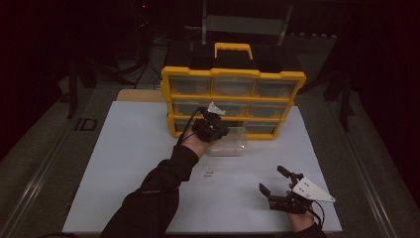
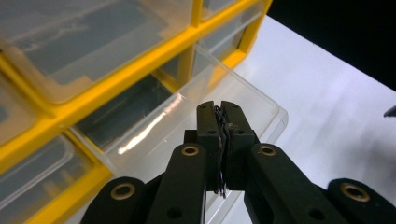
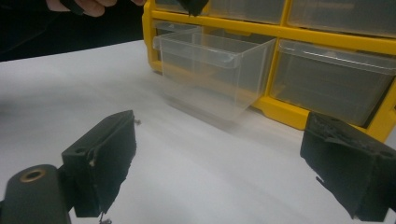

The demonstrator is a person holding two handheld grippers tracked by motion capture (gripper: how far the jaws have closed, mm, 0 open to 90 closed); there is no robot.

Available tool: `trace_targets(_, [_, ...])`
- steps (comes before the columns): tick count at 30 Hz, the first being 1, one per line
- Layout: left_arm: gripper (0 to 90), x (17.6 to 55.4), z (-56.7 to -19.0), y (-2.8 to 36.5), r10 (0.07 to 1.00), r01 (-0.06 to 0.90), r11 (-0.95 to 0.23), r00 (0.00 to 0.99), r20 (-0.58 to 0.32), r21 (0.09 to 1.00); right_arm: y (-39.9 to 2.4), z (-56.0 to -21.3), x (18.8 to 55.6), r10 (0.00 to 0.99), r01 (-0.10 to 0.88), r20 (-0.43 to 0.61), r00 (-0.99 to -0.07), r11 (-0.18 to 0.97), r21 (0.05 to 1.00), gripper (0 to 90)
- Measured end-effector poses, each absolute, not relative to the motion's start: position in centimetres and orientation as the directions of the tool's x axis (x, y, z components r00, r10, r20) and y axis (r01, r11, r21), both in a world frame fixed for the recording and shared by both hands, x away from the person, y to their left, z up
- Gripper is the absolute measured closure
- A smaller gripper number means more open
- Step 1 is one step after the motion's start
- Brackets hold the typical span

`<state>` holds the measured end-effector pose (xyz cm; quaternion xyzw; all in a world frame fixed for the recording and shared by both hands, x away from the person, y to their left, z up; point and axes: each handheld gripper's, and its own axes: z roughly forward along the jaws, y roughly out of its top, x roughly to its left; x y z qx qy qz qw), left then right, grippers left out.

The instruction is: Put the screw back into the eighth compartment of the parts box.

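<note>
A yellow organizer (image 1: pixel 233 74) with clear drawers stands at the back of the white table (image 1: pixel 129 163). One clear drawer (image 1: pixel 230 148) of its bottom row is pulled out onto the table. My left gripper (image 1: pixel 220 133) hangs over that drawer, shut. In the left gripper view its pads (image 2: pixel 218 108) press together above the drawer (image 2: pixel 261 109), with only a thin dark sliver between them that I cannot identify. My right gripper (image 1: pixel 271 178) rests open near the front right edge, nothing between its jaws (image 3: pixel 219 163). It faces the drawer (image 3: pixel 215 70).
Two small screws (image 1: pixel 208 174) lie on the table in front of the drawer; one screw (image 3: pixel 137 122) shows beside my right jaw. The organizer's other drawers (image 3: pixel 327 79) are shut. The table has free room at the left. Dark floor and stands surround it.
</note>
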<state>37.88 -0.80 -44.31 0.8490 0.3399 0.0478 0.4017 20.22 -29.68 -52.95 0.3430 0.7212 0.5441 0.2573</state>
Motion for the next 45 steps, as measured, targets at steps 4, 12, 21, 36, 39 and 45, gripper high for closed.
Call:
trace_targets(4, [87.3, 38.1, -44.9, -1.0, 0.606, 0.544, -0.462, 0.77, -0.198, 0.701, -29.7, -52.9, 20.2, 0.775, 0.214, 0.002, -0.632, 0.172, 0.962, 10.8])
trace_targets(12, [87.2, 38.7, -45.8, -1.5, 0.596, 0.561, -0.492, 0.774, -0.213, 0.666, -29.7, -53.0, 20.2, 0.773, 0.214, 0.003, -0.634, 0.171, 0.962, 10.8])
trace_targets(21, [87.1, 39.0, -46.7, -2.1, 0.596, 0.561, -0.526, 0.779, -0.194, 0.639, -29.7, -53.0, 20.3, 0.774, 0.216, 0.004, -0.633, 0.172, 0.961, 10.7])
trace_targets(36, [43.3, 39.2, -45.8, -2.0, 0.599, 0.577, -0.498, 0.769, -0.223, 0.648, -29.8, -53.0, 20.2, 0.774, 0.217, 0.003, -0.633, 0.174, 0.961, 10.8])
trace_targets(39, [27.5, 39.1, -45.4, -2.0, 0.59, 0.568, -0.504, 0.777, -0.221, 0.65, -29.8, -53.0, 20.2, 0.774, 0.216, 0.002, -0.633, 0.174, 0.961, 10.7])
trace_targets(45, [7.1, 38.5, -44.7, -1.9, 0.556, 0.538, -0.528, 0.804, -0.211, 0.657, -29.8, -53.0, 20.2, 0.774, 0.216, 0.002, -0.633, 0.174, 0.961, 10.8])
